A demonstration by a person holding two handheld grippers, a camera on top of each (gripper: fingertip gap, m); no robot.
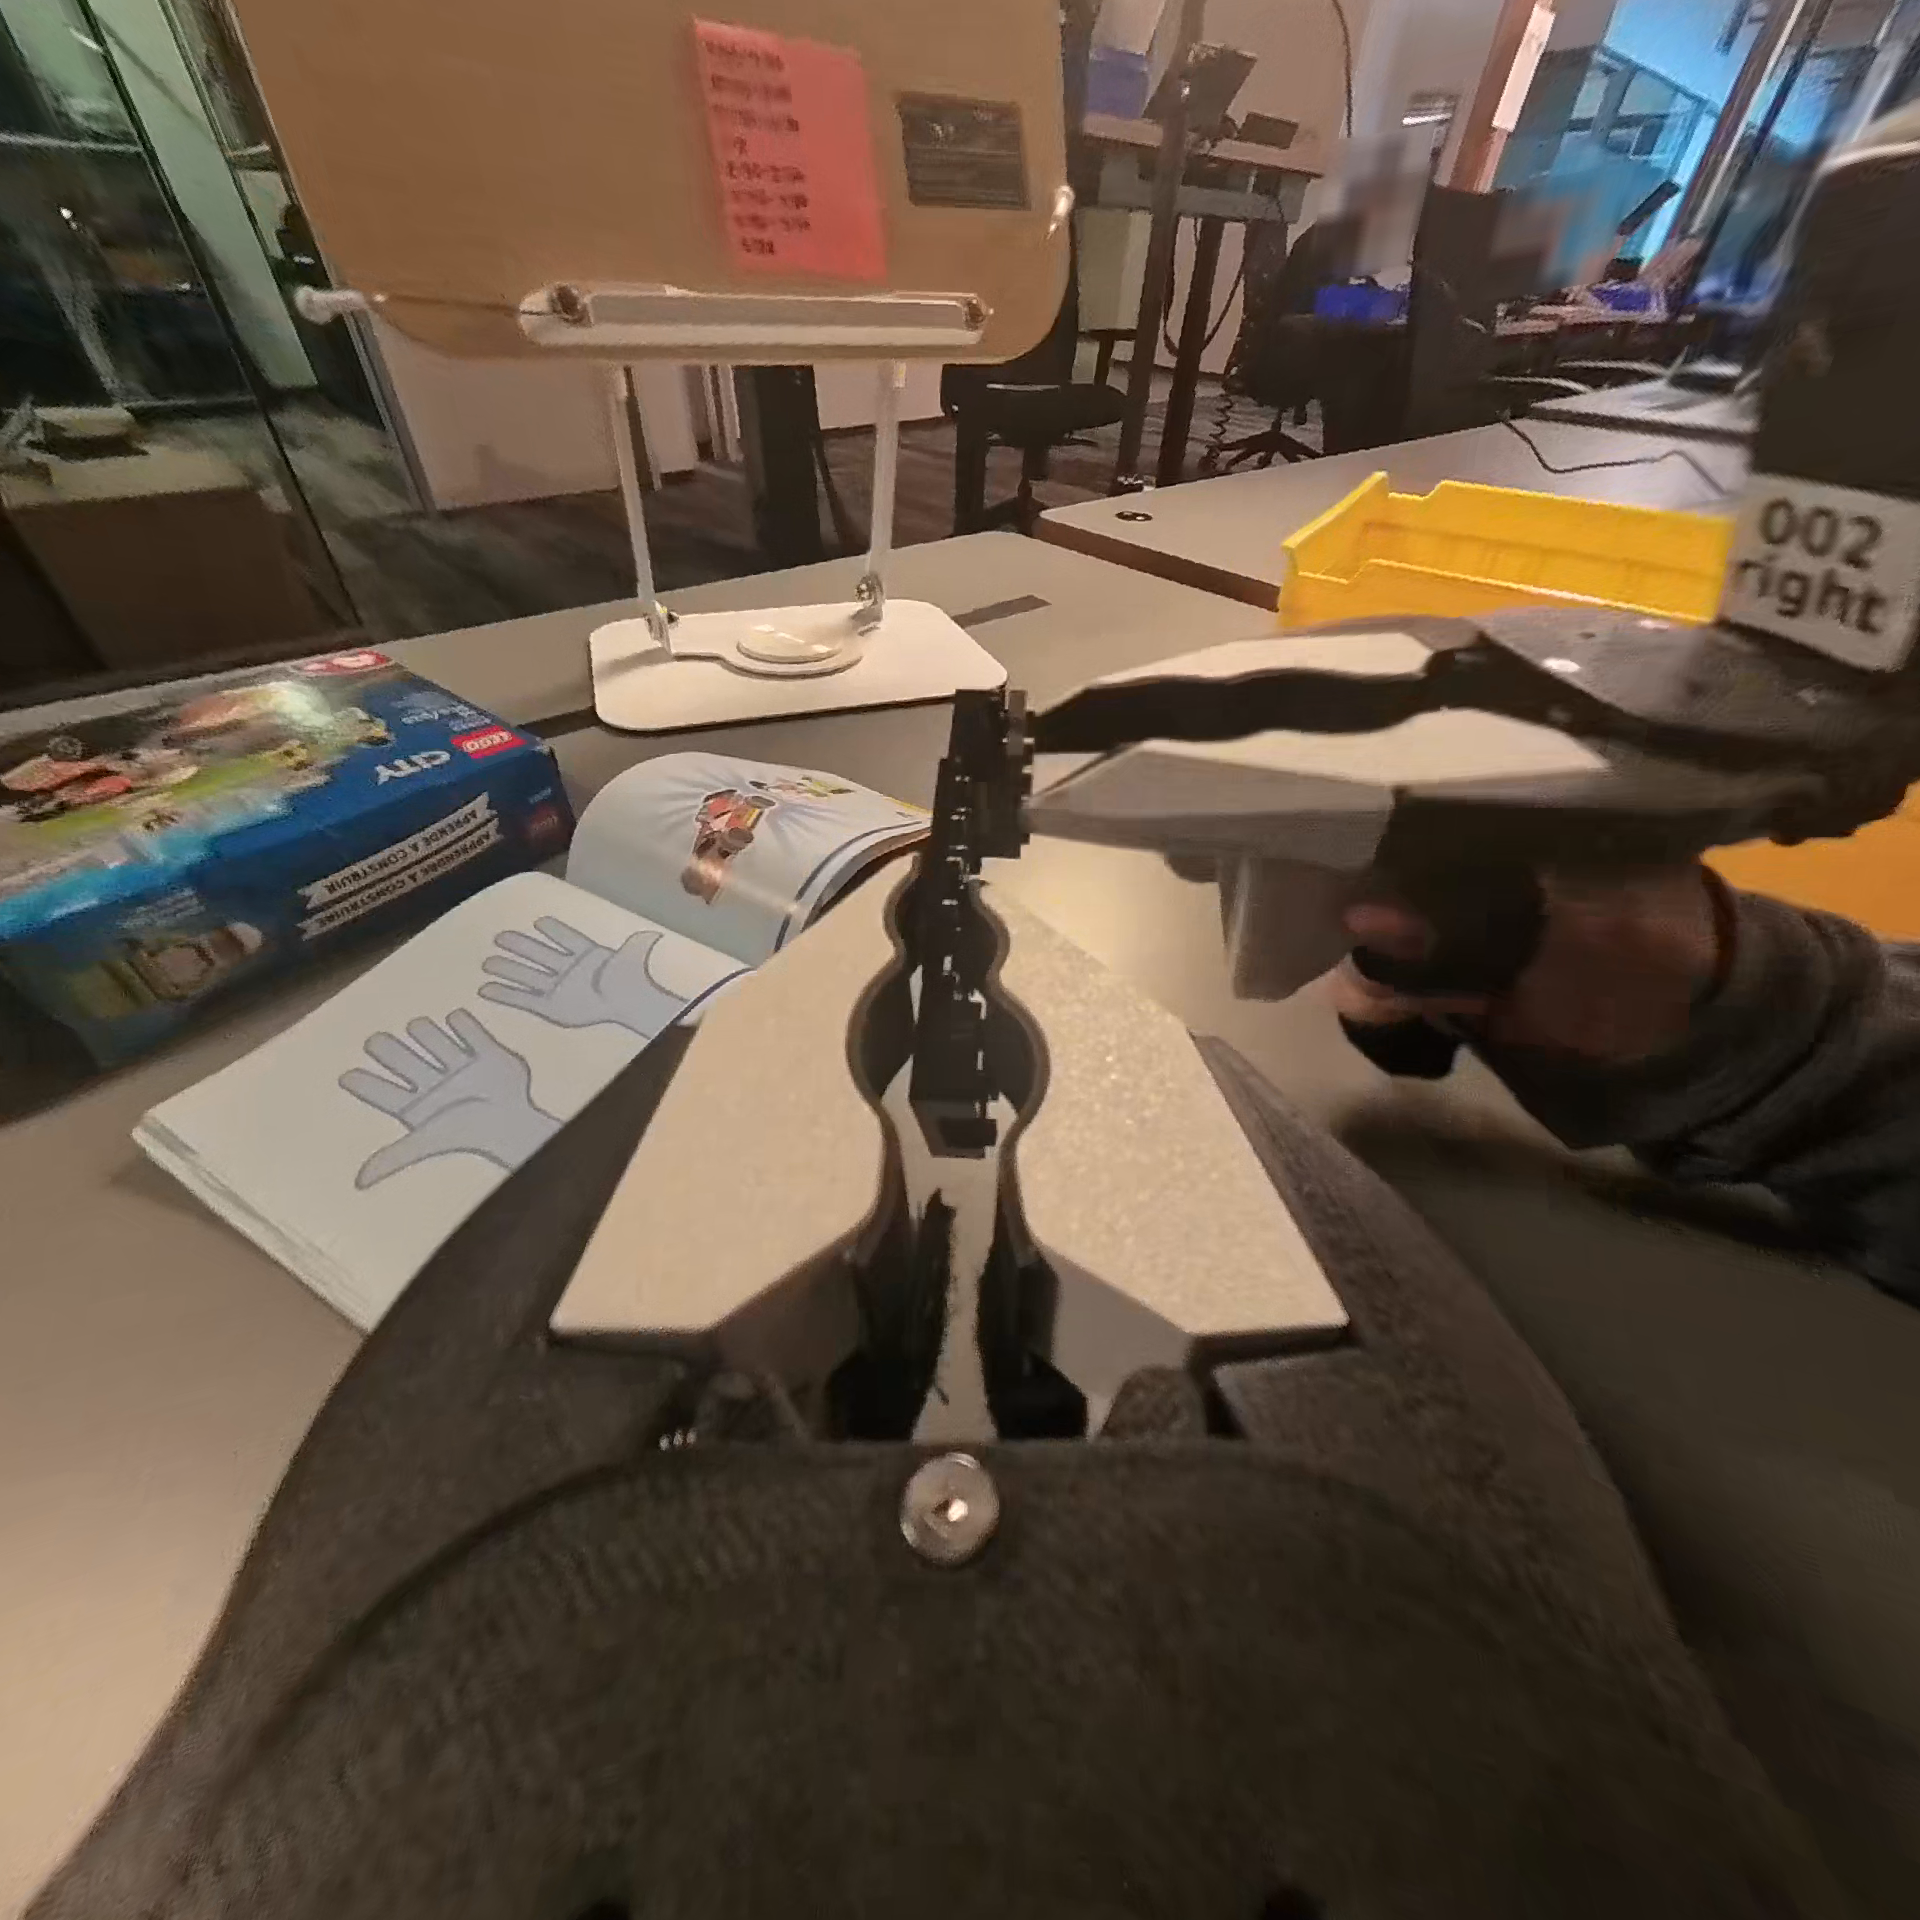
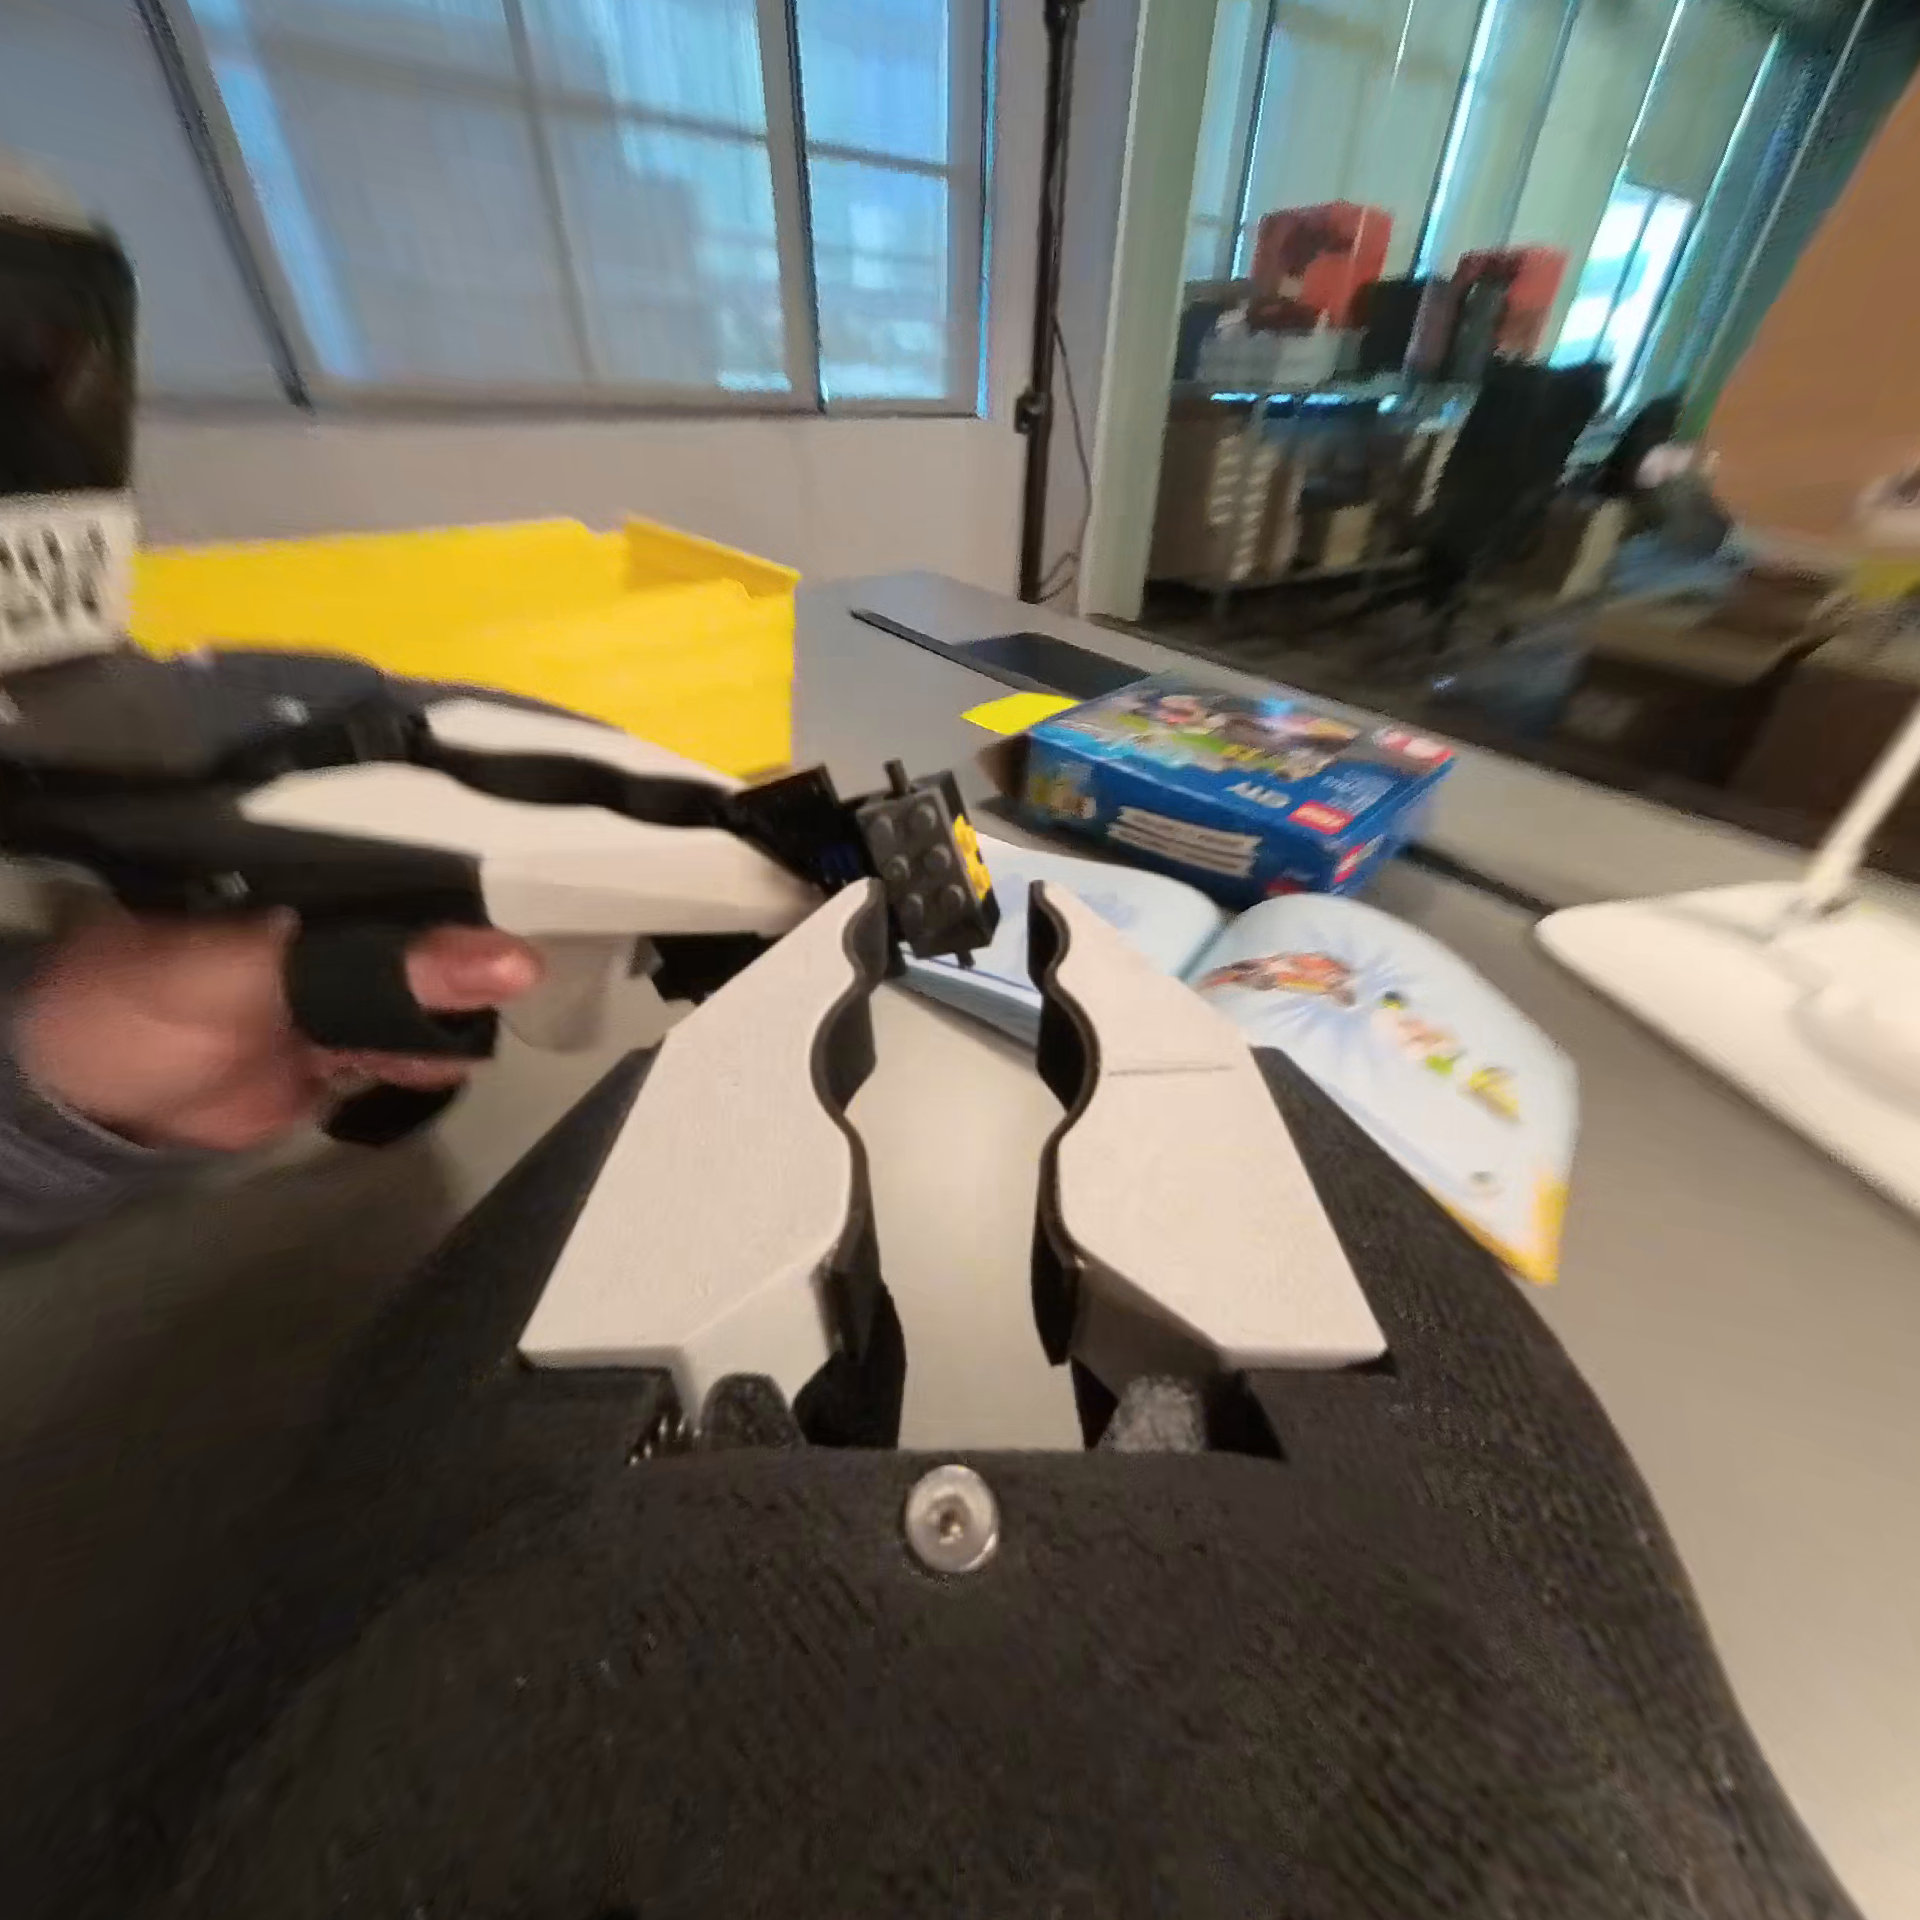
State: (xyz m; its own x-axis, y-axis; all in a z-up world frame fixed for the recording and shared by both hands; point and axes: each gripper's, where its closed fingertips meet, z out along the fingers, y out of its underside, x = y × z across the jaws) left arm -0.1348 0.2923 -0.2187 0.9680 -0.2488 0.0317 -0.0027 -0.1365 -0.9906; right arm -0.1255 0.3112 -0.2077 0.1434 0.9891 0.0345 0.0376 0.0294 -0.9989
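Note:
My left gripper is shut on a black brick assembly that stands up out of its fingertips, held above the grey table. In the right wrist view the left gripper reaches in from the left with the same assembly, which has a studded face and a yellow bit on one side. My right gripper is open around the assembly's end. Its left finger is against the assembly; a gap shows before the right finger. It also shows in the left wrist view, coming in from the right.
A blue toy box and an open booklet lie on the table under and left of the grippers. A white stand holding a tan board is behind. A yellow tray sits at the right. My two grippers' fingertips are within a few centimetres of each other.

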